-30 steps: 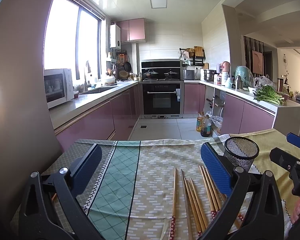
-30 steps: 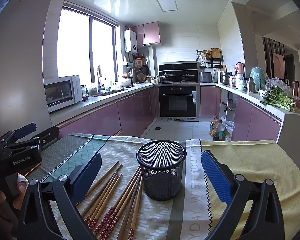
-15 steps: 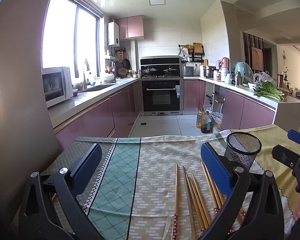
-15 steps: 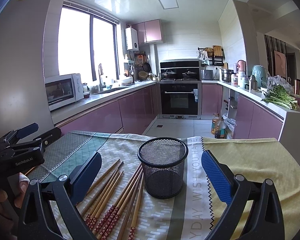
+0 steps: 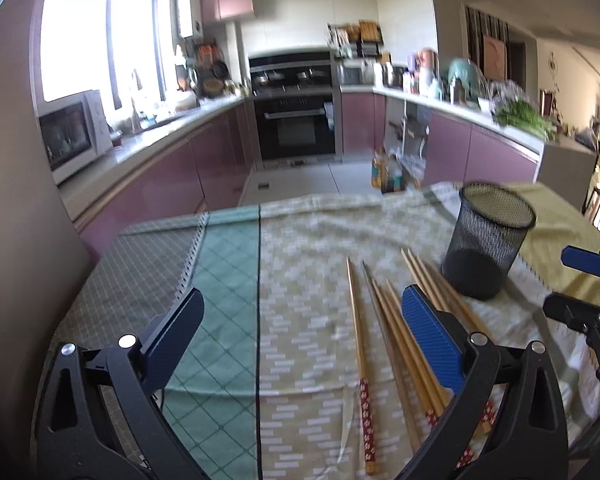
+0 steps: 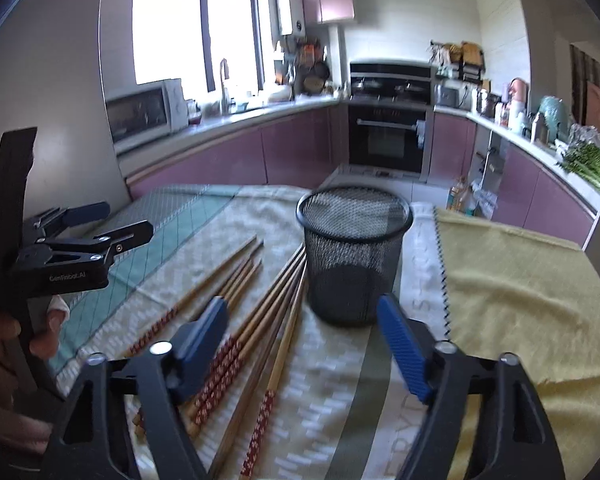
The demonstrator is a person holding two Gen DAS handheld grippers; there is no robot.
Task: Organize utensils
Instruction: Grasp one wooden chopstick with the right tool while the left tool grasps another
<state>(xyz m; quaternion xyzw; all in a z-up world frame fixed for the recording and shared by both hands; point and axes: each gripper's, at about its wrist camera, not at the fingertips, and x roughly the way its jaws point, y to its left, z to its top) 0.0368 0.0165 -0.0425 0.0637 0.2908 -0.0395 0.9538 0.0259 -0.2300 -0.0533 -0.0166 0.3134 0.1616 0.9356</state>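
Both tongs are held released, nothing gripped: left tongs (image 5: 300, 332) over the bench (image 5: 228, 264) cloth, right tongs (image 6: 300, 336) just before the mesh cup (image 6: 354, 256). Chopsticks (image 6: 236, 308) lie loose beside the cup w/ tips toward it. One stick should be pinched mid-shaft, tilted upright & dropped in; the light cup could be tipped.

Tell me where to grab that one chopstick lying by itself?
Probably from straight above, at the plain wooden middle of the lone chopstick. It lies flat on the tablecloth, apart from the bunch, leaving room for a finger each side. The left gripper is open nearby.
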